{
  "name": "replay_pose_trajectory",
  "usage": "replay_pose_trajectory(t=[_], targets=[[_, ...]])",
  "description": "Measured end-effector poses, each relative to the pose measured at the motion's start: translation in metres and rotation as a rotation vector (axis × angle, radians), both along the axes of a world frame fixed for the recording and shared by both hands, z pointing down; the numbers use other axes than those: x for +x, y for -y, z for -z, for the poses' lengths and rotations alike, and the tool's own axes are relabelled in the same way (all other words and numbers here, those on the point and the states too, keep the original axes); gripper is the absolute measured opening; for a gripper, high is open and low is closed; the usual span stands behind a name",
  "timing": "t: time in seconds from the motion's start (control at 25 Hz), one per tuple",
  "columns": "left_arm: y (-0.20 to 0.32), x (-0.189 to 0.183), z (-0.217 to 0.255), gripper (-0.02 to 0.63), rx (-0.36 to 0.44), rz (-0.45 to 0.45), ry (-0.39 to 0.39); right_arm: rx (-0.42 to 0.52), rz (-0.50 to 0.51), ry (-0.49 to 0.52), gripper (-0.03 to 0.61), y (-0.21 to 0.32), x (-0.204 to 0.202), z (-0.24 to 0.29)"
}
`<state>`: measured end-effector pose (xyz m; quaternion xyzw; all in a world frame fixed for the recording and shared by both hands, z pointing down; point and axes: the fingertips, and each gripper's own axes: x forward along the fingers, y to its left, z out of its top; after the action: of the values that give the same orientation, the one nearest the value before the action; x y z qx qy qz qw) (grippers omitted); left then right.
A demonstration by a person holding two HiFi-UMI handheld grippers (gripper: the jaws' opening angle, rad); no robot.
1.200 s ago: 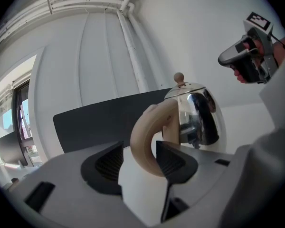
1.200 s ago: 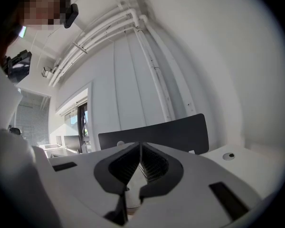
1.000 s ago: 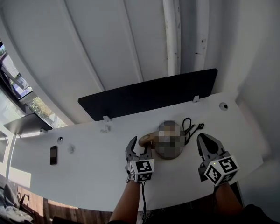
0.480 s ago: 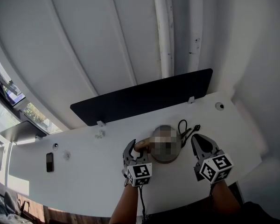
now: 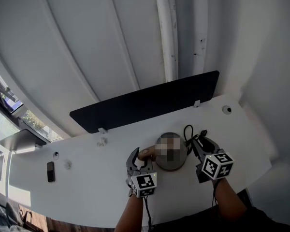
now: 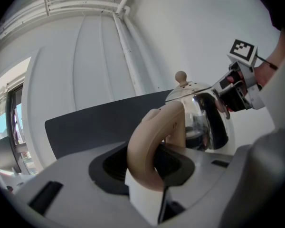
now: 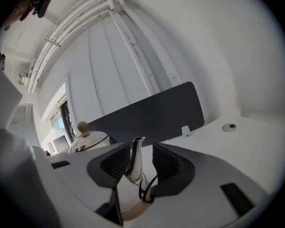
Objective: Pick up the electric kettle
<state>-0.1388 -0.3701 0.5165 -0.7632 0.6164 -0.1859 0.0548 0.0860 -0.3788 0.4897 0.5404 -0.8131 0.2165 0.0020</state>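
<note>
A shiny steel electric kettle (image 5: 173, 164) (image 6: 205, 120) with a knobbed lid (image 7: 88, 139) stands on the white desk (image 5: 96, 178). Its tan handle (image 5: 146, 152) (image 6: 154, 146) points toward me and fills the jaws of my left gripper (image 5: 143, 154) (image 6: 152, 164), which is shut on it. My right gripper (image 5: 199, 144) (image 7: 135, 161) (image 6: 237, 87) sits at the kettle's right side. Its jaws are opening, and the thin steel spout (image 7: 133, 167) stands between the pads with a gap on each side.
A black cable (image 5: 189, 132) (image 7: 150, 186) lies behind the kettle by the right gripper. A dark panel (image 5: 145, 103) runs along the desk's back edge. Farther off are a phone (image 5: 50, 171) at the left, a round grommet (image 5: 226, 109) at the right, and white pipes (image 5: 166, 33) on the wall.
My right gripper dropped and moved in to the kettle's right side, and its jaws opened around the spout. My left gripper's jaws closed onto the handle and stayed in place.
</note>
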Motion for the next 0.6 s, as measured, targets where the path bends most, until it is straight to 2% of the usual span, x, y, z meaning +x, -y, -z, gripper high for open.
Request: replay_pose_trajectory(t=[0.32, 0.6], targets=[[0.001, -0.001, -0.001, 0.138, 0.006, -0.011, -0.001, 0.011, 0.052, 0.003, 0.138, 0.019, -0.021, -0.004], [0.002, 0.000, -0.001, 0.138, 0.000, -0.021, 0.001, 0.016, 0.030, 0.027, 0.120, 0.020, -0.021, -0.005]])
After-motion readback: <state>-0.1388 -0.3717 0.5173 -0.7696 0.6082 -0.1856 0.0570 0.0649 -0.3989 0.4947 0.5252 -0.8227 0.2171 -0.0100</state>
